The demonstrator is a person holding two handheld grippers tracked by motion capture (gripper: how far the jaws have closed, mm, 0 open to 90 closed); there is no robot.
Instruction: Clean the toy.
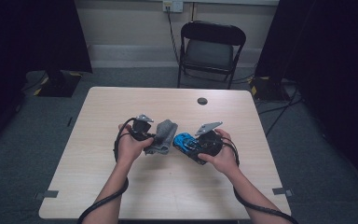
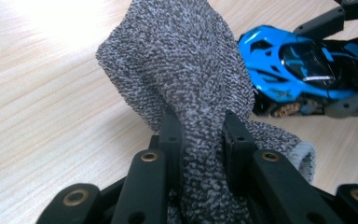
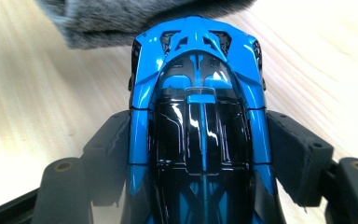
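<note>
Grey cloth: a speckled grey knitted cloth, sock-like (image 2: 186,79), bunched and lifted, its lower end trailing on the pale wood-grain table (image 1: 168,196).
Left gripper (image 2: 200,135): jaws closed to a narrow gap with a fold of the cloth pinched between them; the fabric rises above the jaws in a soft hump.
Blue car: a glossy blue and black toy sports car of hard plastic (image 3: 198,116), near the table's middle, just beside the cloth.
Right gripper (image 3: 200,140): jaws part-open to the car's width, clamped on its two flanks; nose points away, toward the cloth.
Car and cloth: very near; whether they touch I cannot tell.
Cloth handling: likely light, limp and grippy; any gathered fold serves as a hold, though it will sag and drape.
Car handling: likely light, rigid and slick; the shiny shell could slide, so the flat mid-body sides suit best, away from thin fins and wheels.
</note>
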